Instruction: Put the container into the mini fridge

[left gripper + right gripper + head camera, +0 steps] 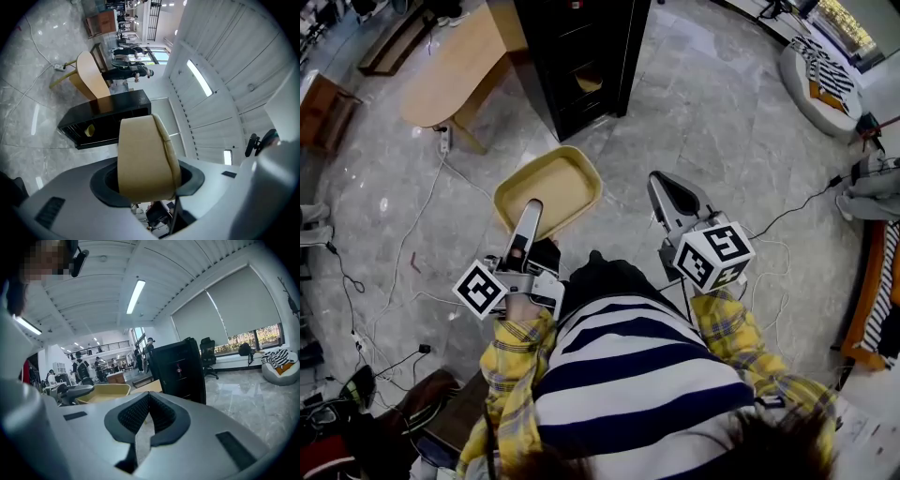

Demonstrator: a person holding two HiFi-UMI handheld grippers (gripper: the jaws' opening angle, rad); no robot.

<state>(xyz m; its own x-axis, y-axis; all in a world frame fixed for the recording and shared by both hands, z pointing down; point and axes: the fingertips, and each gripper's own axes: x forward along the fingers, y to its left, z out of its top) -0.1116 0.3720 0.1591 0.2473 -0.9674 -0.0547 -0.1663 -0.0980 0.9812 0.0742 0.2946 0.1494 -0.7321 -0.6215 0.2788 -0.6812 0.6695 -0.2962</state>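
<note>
Plainly the left claw [531,216] is gripping the tan container [562,178] by its near rim — the black mini fridge [579,56] standing straight ahead, beyond it — while the right claw [664,187] is hanging shut, empty.

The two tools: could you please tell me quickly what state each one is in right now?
Left tool: closed on the rim of the beige container.
Right tool: closed, holding nothing.

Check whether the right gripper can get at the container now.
Probably yes: the right gripper is beside the container with nothing between them in the head view, though its jaws are together and would have to open first.
</note>
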